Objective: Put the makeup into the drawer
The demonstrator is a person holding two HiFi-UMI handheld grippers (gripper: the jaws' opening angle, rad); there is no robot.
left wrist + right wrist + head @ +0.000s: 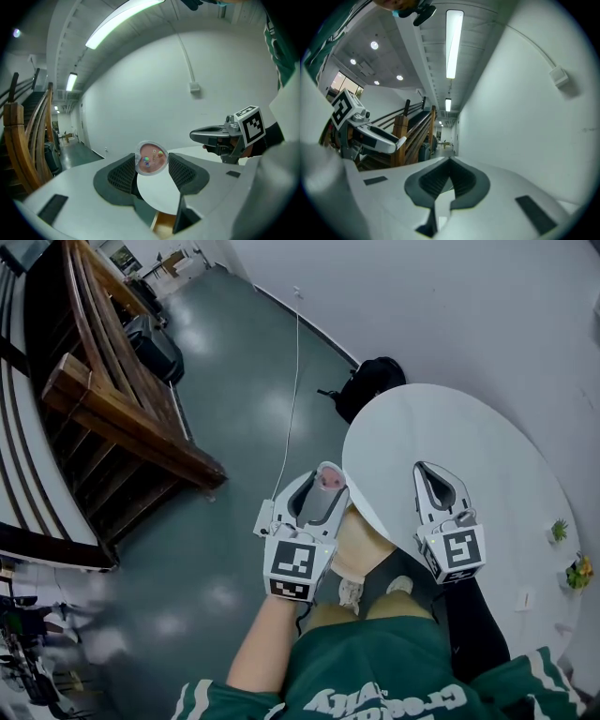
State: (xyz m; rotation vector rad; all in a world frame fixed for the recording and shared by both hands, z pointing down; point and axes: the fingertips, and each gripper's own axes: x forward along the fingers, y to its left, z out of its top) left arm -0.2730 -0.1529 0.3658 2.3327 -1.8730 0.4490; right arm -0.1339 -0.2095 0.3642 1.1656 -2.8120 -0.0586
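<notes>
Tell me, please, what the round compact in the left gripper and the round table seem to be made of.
Compact: probably clear, glossy plastic. Its pink contents show through the lid and rim, with small bright glints on it.
Table: smooth white top with a soft matt sheen, likely laminate or painted board. The pictures cannot settle which.

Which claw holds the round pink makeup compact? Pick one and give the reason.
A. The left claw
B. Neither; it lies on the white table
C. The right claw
A: in the left gripper view the left claw pinches the round makeup compact between its pads, while the right claw is closed with nothing in it.
</notes>
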